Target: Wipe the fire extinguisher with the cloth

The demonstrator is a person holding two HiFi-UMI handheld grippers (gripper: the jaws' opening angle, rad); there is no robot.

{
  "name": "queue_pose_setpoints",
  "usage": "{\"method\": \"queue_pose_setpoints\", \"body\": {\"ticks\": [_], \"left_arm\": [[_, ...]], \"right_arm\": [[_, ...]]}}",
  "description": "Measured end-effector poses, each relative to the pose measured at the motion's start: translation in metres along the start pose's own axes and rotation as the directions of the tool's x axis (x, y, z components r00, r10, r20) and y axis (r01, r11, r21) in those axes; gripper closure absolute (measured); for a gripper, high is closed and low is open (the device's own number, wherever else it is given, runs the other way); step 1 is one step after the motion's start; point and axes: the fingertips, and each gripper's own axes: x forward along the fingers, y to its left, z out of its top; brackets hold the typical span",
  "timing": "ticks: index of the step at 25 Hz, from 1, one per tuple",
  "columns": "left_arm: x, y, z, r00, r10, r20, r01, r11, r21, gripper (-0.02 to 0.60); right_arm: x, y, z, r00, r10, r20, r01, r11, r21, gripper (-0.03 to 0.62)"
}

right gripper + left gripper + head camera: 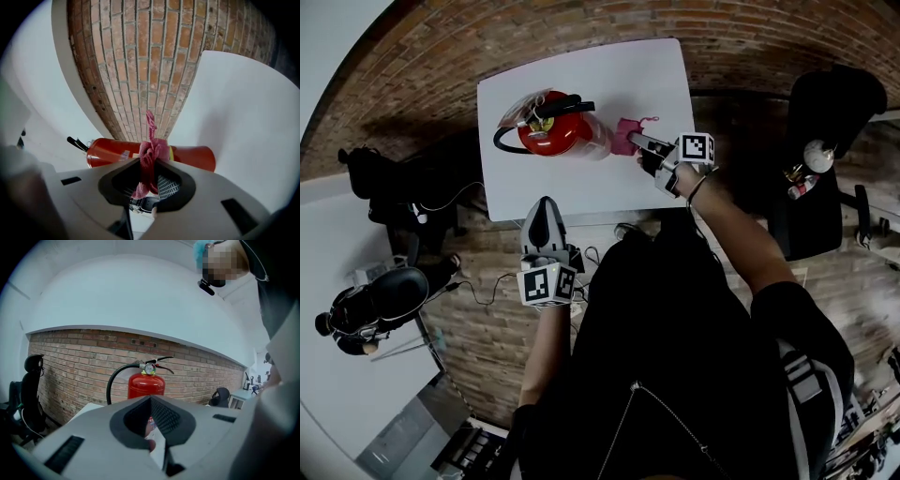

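Observation:
A red fire extinguisher (pixel 551 129) with a black hose stands upright on the white table (pixel 619 75). It also shows in the left gripper view (pixel 146 384) and behind the cloth in the right gripper view (pixel 199 158). A pink cloth (pixel 627 137) hangs bunched just right of the extinguisher, and my right gripper (pixel 641 142) is shut on it. In the right gripper view the cloth (pixel 151 152) sticks out between the jaws of the right gripper (pixel 150 165). My left gripper (pixel 546 202) is at the table's front edge, pointing at the extinguisher, jaws together and holding nothing (pixel 151 399).
A black office chair (pixel 825 169) stands right of the table. Another dark chair (pixel 384 295) and cables (pixel 478 281) lie on the floor to the left. A brick wall (pixel 70 366) runs behind the table.

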Motion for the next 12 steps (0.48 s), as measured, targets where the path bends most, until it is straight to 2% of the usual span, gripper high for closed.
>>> {"method": "queue_pose_setpoints", "body": {"ticks": [6, 10, 12], "left_arm": [[0.000, 0.010, -0.009, 0.999, 0.006, -0.037, -0.006, 1.000, 0.000, 0.574], [-0.004, 0.014, -0.018, 0.995, 0.032, -0.094, -0.033, 0.999, -0.011, 0.574], [-0.005, 0.017, -0.020, 0.997, 0.027, -0.078, -0.028, 1.000, -0.013, 0.574]], "right_arm": [[0.009, -0.066, -0.018, 0.989, -0.148, -0.018, 0.148, 0.989, -0.023, 0.500], [0.016, -0.107, -0.025, 0.973, -0.229, -0.036, 0.227, 0.973, -0.043, 0.500], [0.018, -0.126, -0.028, 0.963, -0.266, -0.039, 0.264, 0.963, -0.049, 0.500]]}}
